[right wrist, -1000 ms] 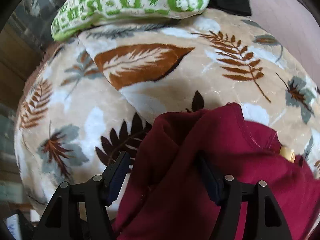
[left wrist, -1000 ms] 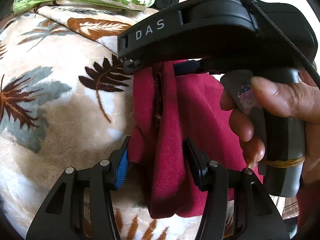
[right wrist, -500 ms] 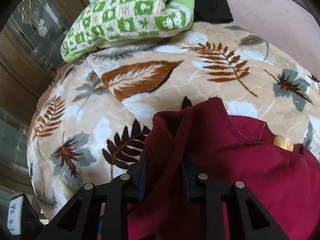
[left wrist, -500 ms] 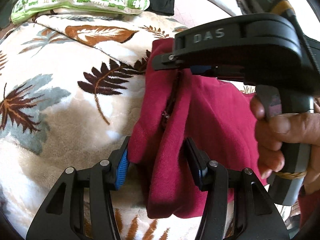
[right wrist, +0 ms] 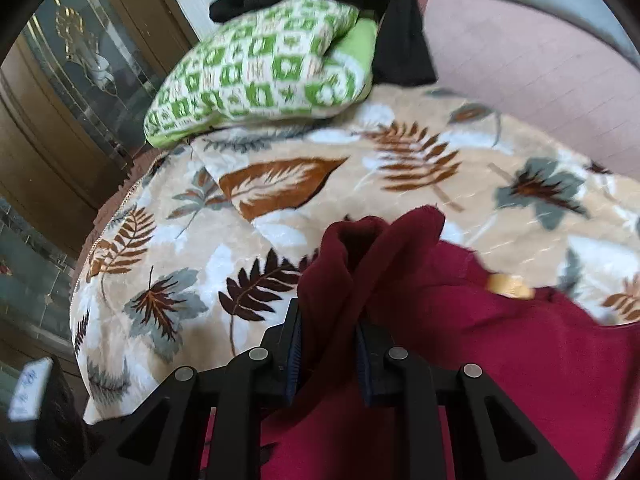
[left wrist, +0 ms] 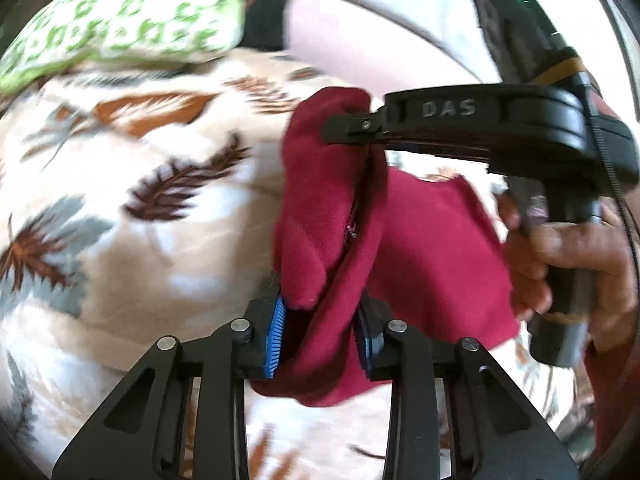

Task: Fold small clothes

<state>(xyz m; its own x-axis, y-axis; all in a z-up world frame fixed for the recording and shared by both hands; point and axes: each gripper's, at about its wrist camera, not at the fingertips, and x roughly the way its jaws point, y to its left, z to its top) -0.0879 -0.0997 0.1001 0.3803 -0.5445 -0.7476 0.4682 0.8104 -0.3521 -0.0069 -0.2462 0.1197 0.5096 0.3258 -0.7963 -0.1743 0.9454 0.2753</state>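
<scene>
A maroon fleece garment (left wrist: 332,240) is held lifted above the leaf-print blanket (left wrist: 140,220), one bunched edge clamped in the left claw (left wrist: 320,332) and another in the right claw (right wrist: 328,356), so the fold seems underway, the gripped edges next needing to be laid over squarely

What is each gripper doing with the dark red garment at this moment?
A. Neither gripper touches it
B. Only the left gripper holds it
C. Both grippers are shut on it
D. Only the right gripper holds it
C. The left gripper has the dark red garment bunched between its pads, and the right gripper is likewise clamped on a fold of it, above the leaf-print blanket.
</scene>
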